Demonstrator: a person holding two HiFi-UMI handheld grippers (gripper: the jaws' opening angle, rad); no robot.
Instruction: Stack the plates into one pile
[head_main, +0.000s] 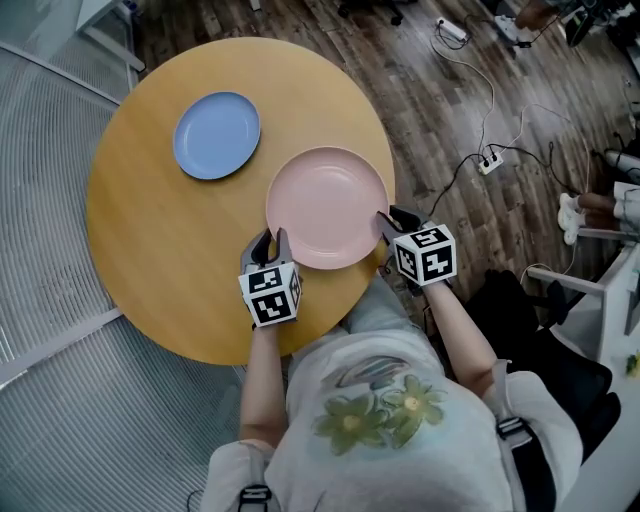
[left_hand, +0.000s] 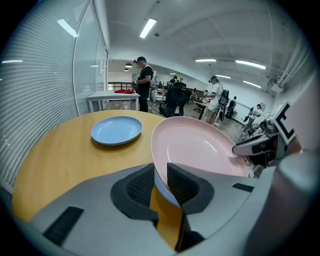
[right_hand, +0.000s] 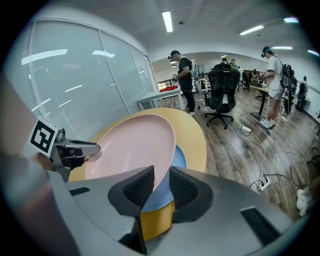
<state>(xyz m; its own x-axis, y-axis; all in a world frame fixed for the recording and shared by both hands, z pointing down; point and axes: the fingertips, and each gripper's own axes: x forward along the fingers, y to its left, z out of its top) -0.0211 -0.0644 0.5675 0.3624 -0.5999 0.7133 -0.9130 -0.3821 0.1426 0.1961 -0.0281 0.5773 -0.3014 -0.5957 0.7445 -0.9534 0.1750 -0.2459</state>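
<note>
Left gripper (left_hand: 161, 174): fingers narrow, clamped on the rim of the pink plate (head_main: 327, 207). Right gripper (right_hand: 161, 177): same, fingers narrow, pinching the opposite rim. The pink plate spans the gap between the two pairs of fingers and looks tilted in both gripper views. Can't tell if it is fully clear of the worktop (head_main: 150, 240). Blue plate (head_main: 216, 135) lies flat on the worktop, ahead of the left fingers and off to their left, apart from the pink plate.
</note>
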